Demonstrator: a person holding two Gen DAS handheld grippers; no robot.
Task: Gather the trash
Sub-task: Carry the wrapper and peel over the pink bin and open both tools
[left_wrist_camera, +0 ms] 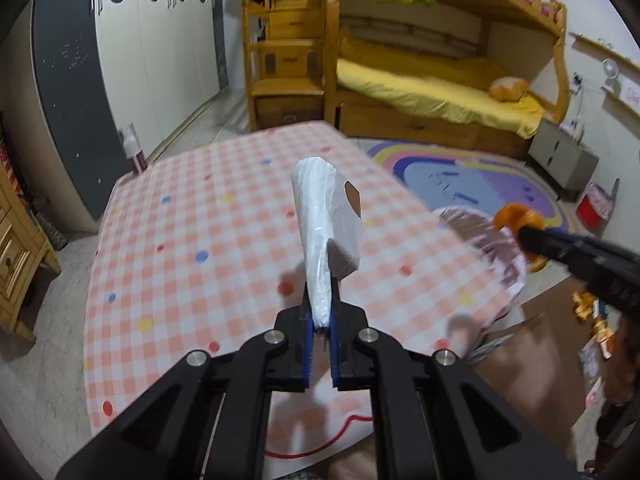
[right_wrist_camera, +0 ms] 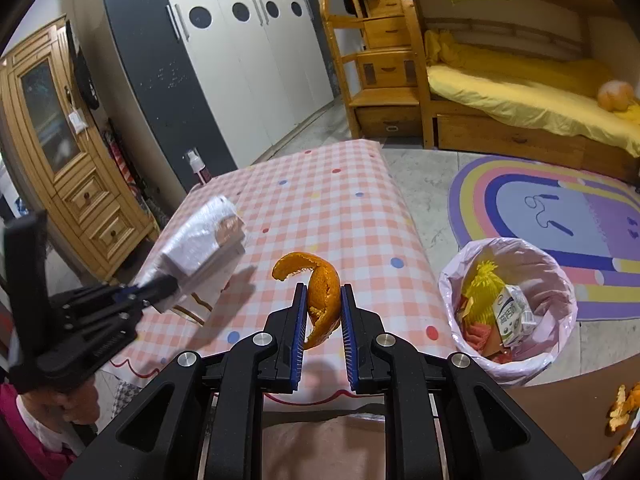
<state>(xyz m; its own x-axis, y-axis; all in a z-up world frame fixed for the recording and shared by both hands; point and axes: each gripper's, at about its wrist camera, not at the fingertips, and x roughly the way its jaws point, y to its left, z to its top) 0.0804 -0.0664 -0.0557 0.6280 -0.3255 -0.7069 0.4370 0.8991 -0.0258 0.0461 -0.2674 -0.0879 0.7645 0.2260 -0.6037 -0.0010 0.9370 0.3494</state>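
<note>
desk (right_wrist_camera: pixel 320 200) with pink check cloth fills the middle of both views; its visible top carries no loose trash. bin (right_wrist_camera: pixel 560 280), lined with a pale pink bag, stands on the floor just off the desk's edge at about 3 o'clock in the right wrist view; already inside it are a yellow net, a small drink carton (right_wrist_camera: pixel 514 314) and some reddish scraps. left claw (left_wrist_camera: pixel 322 320) is pressed together on the lower end of a plastic-wrapped carton package (left_wrist_camera: pixel 326 216), held clear above the desk and pointing toward 12 o'clock. right claw (right_wrist_camera: pixel 323 312) pinches a curl of orange peel (right_wrist_camera: pixel 320 288), also lifted off the cloth, with the bin at its 3 o'clock. more peel scraps (right_wrist_camera: pixel 620 412) lie on a brown surface at 4 o'clock, low right. judgement: well advanced, with both held pieces picked but not yet dropped in the bin; the loose scraps probably remain to collect.
</note>
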